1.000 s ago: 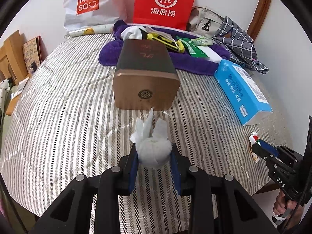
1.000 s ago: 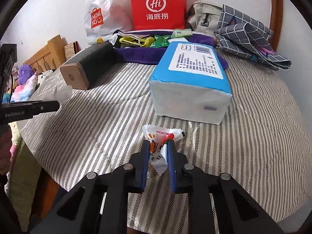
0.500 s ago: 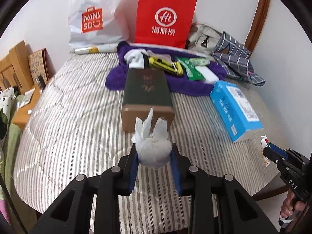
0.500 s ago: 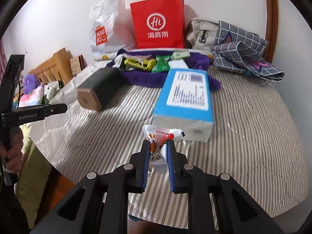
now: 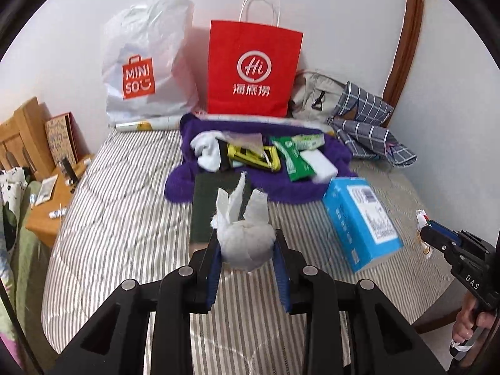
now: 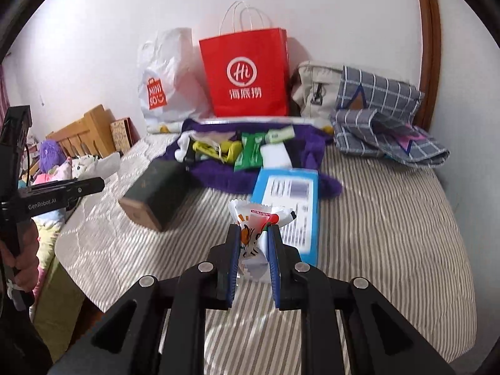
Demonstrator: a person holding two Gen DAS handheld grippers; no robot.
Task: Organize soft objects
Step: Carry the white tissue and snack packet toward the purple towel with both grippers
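My left gripper (image 5: 247, 243) is shut on a crumpled white tissue ball (image 5: 245, 243), held up above the striped bed (image 5: 125, 218); its loose ends stick up in front of the dark box (image 5: 212, 206). My right gripper (image 6: 254, 243) is shut on a small white snack wrapper (image 6: 253, 234) with red and orange print, also lifted off the bed. In the left wrist view the right gripper (image 5: 428, 234) shows at the right edge with the wrapper (image 5: 421, 218) at its tip. The left gripper (image 6: 93, 184) with the tissue (image 6: 106, 164) appears at the left of the right wrist view.
A blue tissue pack (image 5: 359, 218) lies right of the dark box. Behind them a purple towel (image 5: 297, 184) carries white socks, yellow and green packets. A red paper bag (image 5: 253, 68), a white Miniso bag (image 5: 147, 62), a backpack and checked cloth (image 5: 365, 125) line the wall. A wooden bedside stand (image 5: 47, 215) sits left.
Both grippers have risen above the bed with their loads still clamped; the box, tissue pack and bags now look smaller and farther below.
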